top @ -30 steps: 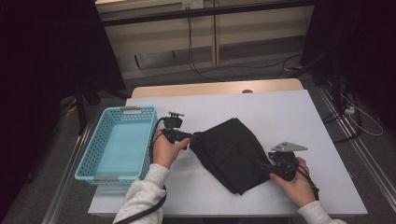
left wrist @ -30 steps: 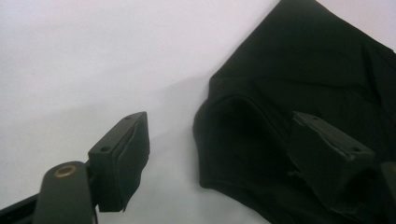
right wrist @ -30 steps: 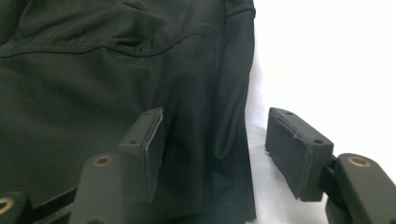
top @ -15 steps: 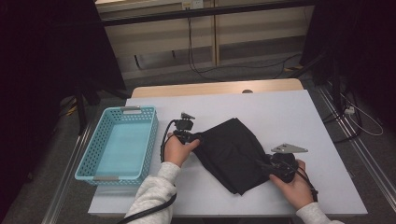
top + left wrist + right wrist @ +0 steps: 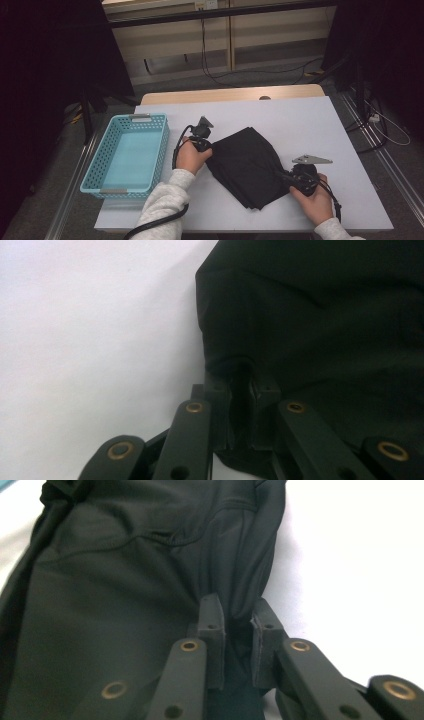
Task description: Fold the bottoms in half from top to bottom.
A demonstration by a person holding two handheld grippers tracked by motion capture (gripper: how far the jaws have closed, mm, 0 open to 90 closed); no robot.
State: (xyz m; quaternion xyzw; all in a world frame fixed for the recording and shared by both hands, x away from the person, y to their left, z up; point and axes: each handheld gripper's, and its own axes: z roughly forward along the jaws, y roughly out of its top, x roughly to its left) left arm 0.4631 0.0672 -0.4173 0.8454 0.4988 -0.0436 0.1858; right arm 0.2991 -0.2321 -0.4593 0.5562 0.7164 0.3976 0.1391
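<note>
A folded black cloth [image 5: 247, 162] lies in the middle of the white table [image 5: 300, 120]. My left gripper [image 5: 209, 146] grips its left corner, and its jaws have just been closing; in the left gripper view the pads [image 5: 220, 405] pinch a fold of the black cloth [image 5: 320, 325]. My right gripper [image 5: 286, 176] holds the cloth's right edge, its jaws also having just closed. In the right gripper view the pads [image 5: 212, 625] squeeze a bunched strip of the black cloth [image 5: 125, 570] between them.
A light blue plastic basket [image 5: 127, 152] stands at the table's left edge, beside my left hand. Bare white tabletop lies behind and to the right of the cloth. Dark stands and cables sit on the floor beyond the table.
My left hand has moved right from near the basket to the cloth's left corner. Both grippers now sit against the cloth's edges. The right hand has stayed in place.
</note>
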